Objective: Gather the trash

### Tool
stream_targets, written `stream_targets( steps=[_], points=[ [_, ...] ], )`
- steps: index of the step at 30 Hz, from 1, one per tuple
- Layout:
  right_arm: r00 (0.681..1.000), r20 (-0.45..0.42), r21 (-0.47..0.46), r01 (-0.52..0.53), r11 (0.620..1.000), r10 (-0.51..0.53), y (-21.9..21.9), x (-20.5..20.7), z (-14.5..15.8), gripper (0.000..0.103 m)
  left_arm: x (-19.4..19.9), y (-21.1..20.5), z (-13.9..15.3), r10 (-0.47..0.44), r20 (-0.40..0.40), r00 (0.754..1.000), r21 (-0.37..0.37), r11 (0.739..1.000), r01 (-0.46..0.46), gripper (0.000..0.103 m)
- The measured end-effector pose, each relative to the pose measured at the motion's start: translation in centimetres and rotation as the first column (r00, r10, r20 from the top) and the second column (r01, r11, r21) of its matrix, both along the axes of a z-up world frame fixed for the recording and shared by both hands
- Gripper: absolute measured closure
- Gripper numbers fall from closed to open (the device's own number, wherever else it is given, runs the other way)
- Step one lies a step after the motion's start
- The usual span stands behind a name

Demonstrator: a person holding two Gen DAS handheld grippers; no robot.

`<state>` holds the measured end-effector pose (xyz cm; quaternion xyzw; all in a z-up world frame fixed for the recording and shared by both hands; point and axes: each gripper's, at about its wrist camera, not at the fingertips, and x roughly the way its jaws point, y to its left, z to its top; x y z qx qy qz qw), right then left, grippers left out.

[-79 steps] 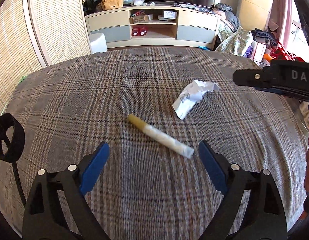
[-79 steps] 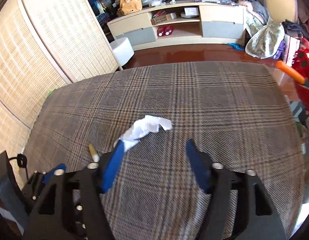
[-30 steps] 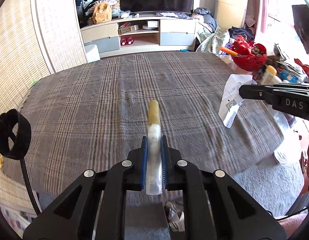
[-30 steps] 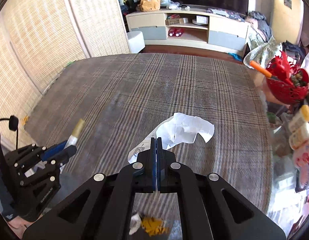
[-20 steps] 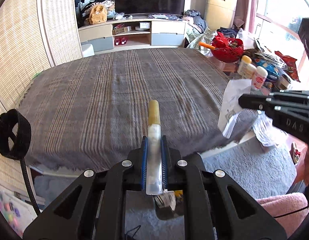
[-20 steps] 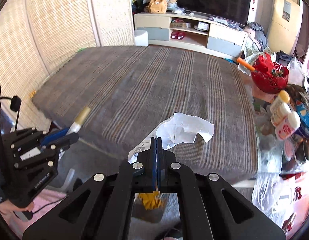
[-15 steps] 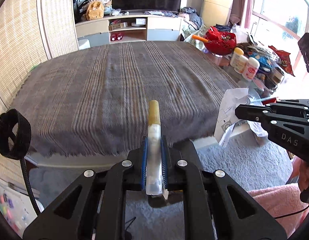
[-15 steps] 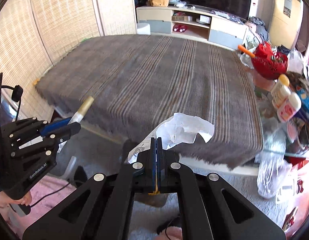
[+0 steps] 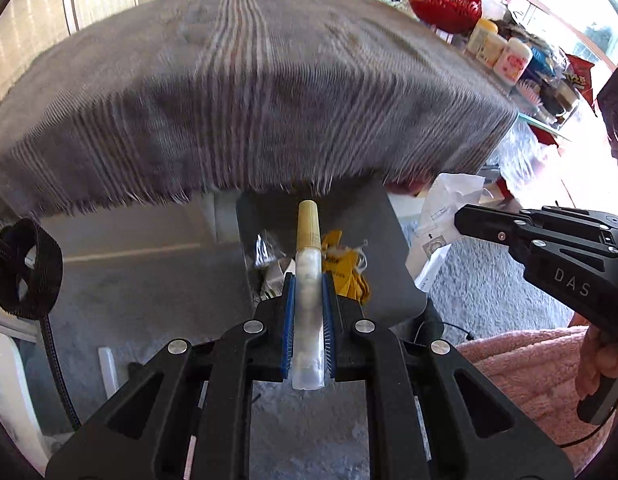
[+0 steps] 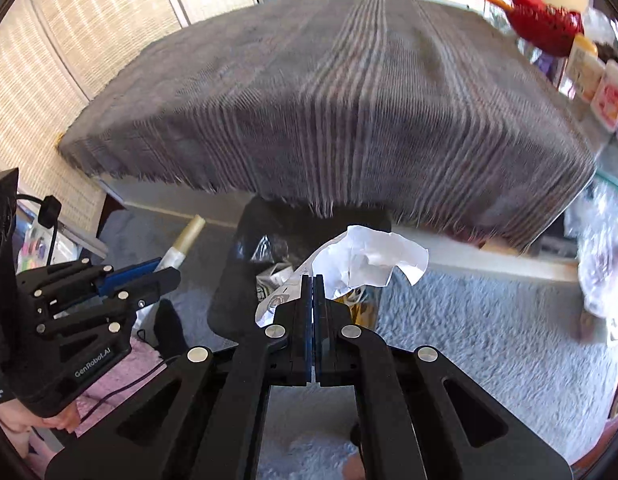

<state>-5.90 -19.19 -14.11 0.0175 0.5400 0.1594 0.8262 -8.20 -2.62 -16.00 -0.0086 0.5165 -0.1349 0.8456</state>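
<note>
My left gripper [image 9: 308, 280] is shut on a clear tube with a yellow cap [image 9: 308, 264], held lengthwise between the blue pads. It hangs over a dark bin [image 9: 389, 248] on the floor holding yellow and clear wrappers [image 9: 349, 264]. My right gripper [image 10: 313, 280] is shut on a crumpled white paper [image 10: 369, 260], which sticks out ahead of the tips above the same bin [image 10: 237, 288]. In the right wrist view the left gripper [image 10: 165, 270] with the tube [image 10: 181, 246] is at the left. In the left wrist view the right gripper [image 9: 463, 216] holds the paper [image 9: 445, 208] at the right.
The grey plaid cloth [image 9: 249, 92] covers the table, its fringed edge just beyond the bin. Bottles [image 9: 501, 52] and a red basket [image 9: 449, 4] stand at the table's right. Grey carpet [image 10: 489, 340] surrounds the bin. A pink fabric [image 9: 521, 364] lies bottom right.
Both grippers have sunk and pulled back off the table edge with their loads. The bin below the table edge has come into full view beneath them.
</note>
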Motion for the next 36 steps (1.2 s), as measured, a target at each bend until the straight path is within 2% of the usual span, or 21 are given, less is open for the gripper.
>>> stream_targets(
  steps=[10,21,28,29,30,31,32,33,34,36],
  points=[
    [0.994,-0.081,0.081,0.080,0.993,-0.074,-1.5,0.8,-5.6,0.101,1.4,-0.9,-5.3,-0.044,-0.080,0.996,-0.018,0.999,0.043,0.091],
    [0.994,-0.091,0.097,0.073,0.993,-0.064,-0.8,2.7,-6.6,0.097,3.4,-2.0,-6.2,-0.060,-0.066,0.996,0.018,0.998,0.061,0.091],
    [0.993,-0.083,0.099,0.092,0.991,-0.084,-0.9,3.9,-6.2,0.096,4.0,-0.7,-5.9,-0.025,-0.060,0.998,0.020,0.999,0.027,0.070],
    [0.993,-0.080,0.094,0.096,0.991,-0.088,-0.9,4.0,-6.1,0.096,4.1,-0.4,-5.8,-0.021,-0.057,0.998,0.021,1.000,0.022,0.065],
    [0.993,-0.075,0.086,0.100,0.991,-0.094,-1.0,4.0,-6.0,0.094,4.0,-0.2,-5.7,-0.017,-0.054,0.998,0.021,1.000,0.018,0.059],
    [0.993,-0.069,0.081,0.103,0.991,-0.098,-1.1,4.0,-5.9,0.076,4.0,-0.1,-5.6,-0.013,-0.049,0.999,0.021,1.000,0.014,0.057],
    [0.993,-0.058,0.074,0.111,0.991,-0.107,-1.2,3.9,-5.7,0.044,3.9,0.0,-5.4,-0.009,-0.045,0.999,0.021,1.000,0.010,0.053],
    [0.992,-0.039,0.067,0.120,0.990,-0.118,-1.3,3.8,-5.5,0.031,3.8,0.2,-5.2,-0.006,-0.038,0.999,0.022,1.000,0.007,0.048],
    [0.992,-0.022,0.060,0.125,0.990,-0.124,-1.3,3.7,-5.3,0.026,3.7,0.3,-4.9,-0.003,-0.031,1.000,0.024,1.000,0.004,0.047],
    [0.992,-0.016,0.060,0.123,0.991,-0.122,-1.4,3.6,-4.9,0.025,3.5,0.6,-4.4,0.000,-0.021,1.000,0.026,1.000,0.001,0.039]
  ],
)
